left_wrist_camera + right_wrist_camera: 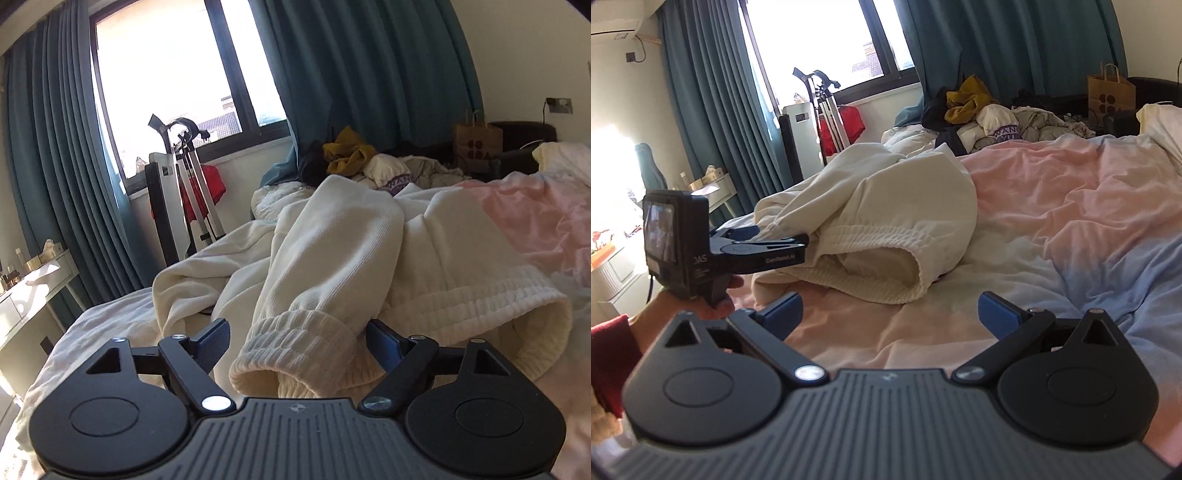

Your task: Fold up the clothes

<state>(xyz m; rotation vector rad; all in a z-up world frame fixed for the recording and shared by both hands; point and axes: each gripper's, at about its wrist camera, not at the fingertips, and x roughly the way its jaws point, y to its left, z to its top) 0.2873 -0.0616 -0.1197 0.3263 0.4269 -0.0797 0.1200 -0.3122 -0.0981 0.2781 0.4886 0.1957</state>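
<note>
A cream sweatshirt [343, 251] lies crumpled on the bed, its ribbed hem gaping open toward me; it also shows in the right wrist view [886, 206]. My left gripper [297, 341] is open, with the sweatshirt's ribbed cuff [291, 343] lying between its blue pads, not clamped. In the right wrist view the left gripper [764, 243] sits at the garment's left edge. My right gripper [890, 314] is open and empty, low over the sheet just in front of the hem opening [871, 266].
The bed has a pink and blue sheet [1071, 206]. A pile of clothes [982, 107] lies at the far side, next to a paper bag [1110, 92]. A white desk [29, 291] stands left of the bed. A heater and folded rack [184, 199] stand under the window.
</note>
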